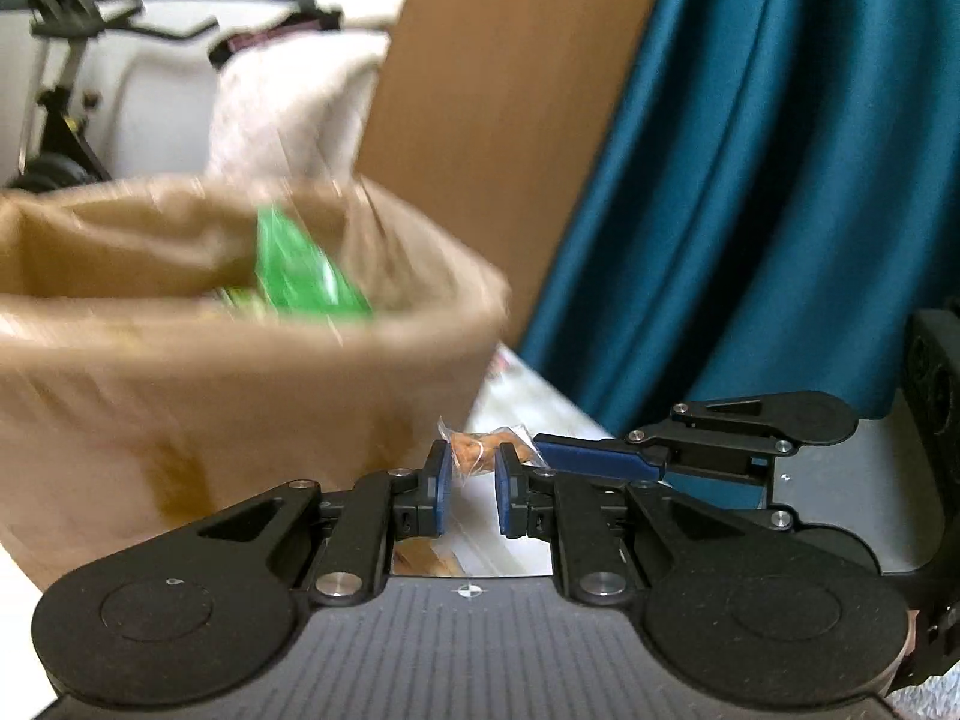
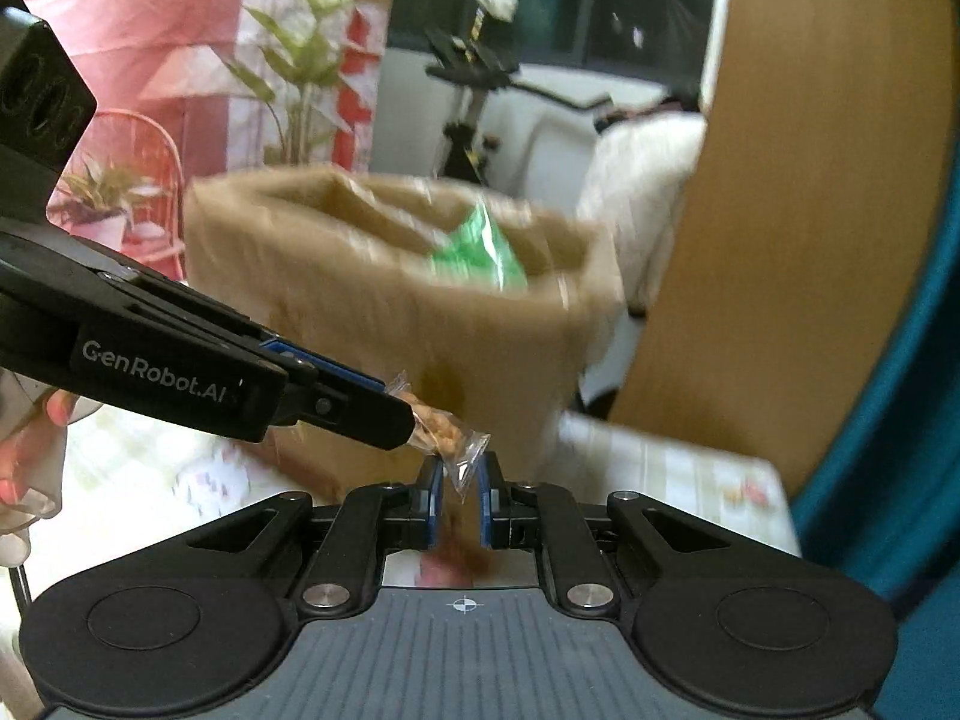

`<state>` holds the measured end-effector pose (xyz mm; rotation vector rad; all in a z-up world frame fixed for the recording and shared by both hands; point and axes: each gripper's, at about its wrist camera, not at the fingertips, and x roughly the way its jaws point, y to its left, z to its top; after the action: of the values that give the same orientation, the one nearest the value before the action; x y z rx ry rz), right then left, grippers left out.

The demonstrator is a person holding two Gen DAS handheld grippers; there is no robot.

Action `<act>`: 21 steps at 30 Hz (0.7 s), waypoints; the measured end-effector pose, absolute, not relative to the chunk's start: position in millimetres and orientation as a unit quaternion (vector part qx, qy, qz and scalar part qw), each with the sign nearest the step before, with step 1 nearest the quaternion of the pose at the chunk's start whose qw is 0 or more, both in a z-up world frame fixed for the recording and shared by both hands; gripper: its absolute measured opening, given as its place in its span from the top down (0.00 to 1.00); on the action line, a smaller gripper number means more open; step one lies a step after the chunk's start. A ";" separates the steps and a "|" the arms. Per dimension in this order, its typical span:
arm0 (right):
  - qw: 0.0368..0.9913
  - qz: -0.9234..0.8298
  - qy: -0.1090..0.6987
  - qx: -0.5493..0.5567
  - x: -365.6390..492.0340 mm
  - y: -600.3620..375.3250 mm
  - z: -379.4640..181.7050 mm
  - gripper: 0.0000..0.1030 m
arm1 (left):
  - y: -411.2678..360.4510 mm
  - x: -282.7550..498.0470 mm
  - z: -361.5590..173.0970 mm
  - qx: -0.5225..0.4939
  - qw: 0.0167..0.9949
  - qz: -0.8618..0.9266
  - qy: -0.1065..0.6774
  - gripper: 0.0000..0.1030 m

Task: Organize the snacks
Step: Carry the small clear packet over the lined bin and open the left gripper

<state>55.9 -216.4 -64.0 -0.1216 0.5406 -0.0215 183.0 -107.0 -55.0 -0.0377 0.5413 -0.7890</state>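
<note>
Clear plastic wraps the small snack packet [image 2: 444,429] of brown nuts that we hold between both tools. Our left tool [image 1: 471,477] pinches one end of it, jaws narrow, and our right tool [image 2: 461,495] grips the loose wrapper tail at the other end, jaws nearly closed. At 11 o'clock from the packet in the left wrist view stands an open brown paper bag [image 1: 240,396] with a green packet [image 1: 300,270] poking out. Behind hang a teal curtain [image 1: 780,180] and a wooden board [image 1: 498,120].
</note>
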 end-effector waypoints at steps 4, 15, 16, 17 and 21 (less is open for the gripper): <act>0.968 0.011 0.237 -0.079 82.2 -202.3 -26.4 0.89 | -87.1 197.8 -26.8 -0.028 0.905 -0.355 0.235 0.84; 0.962 0.071 0.235 -0.121 191.7 -171.5 14.2 0.89 | -46.2 266.7 -6.7 -0.055 0.926 -0.279 0.246 0.84; 0.959 0.078 0.245 -0.119 202.9 -169.4 13.3 0.88 | -46.3 270.4 -7.0 -0.054 0.927 -0.274 0.249 0.84; 0.956 0.084 0.254 -0.117 212.6 -167.8 11.8 0.88 | -44.4 275.7 -8.6 -0.056 0.928 -0.268 0.253 0.84; 0.949 0.089 0.280 -0.113 238.2 -160.0 -0.6 0.88 | -25.2 283.6 -14.2 -0.067 0.926 -0.260 0.264 0.84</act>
<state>238.2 -160.0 -0.6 -0.2292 0.5690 0.1818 283.6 -25.2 -14.2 -0.1383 0.5422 -0.5331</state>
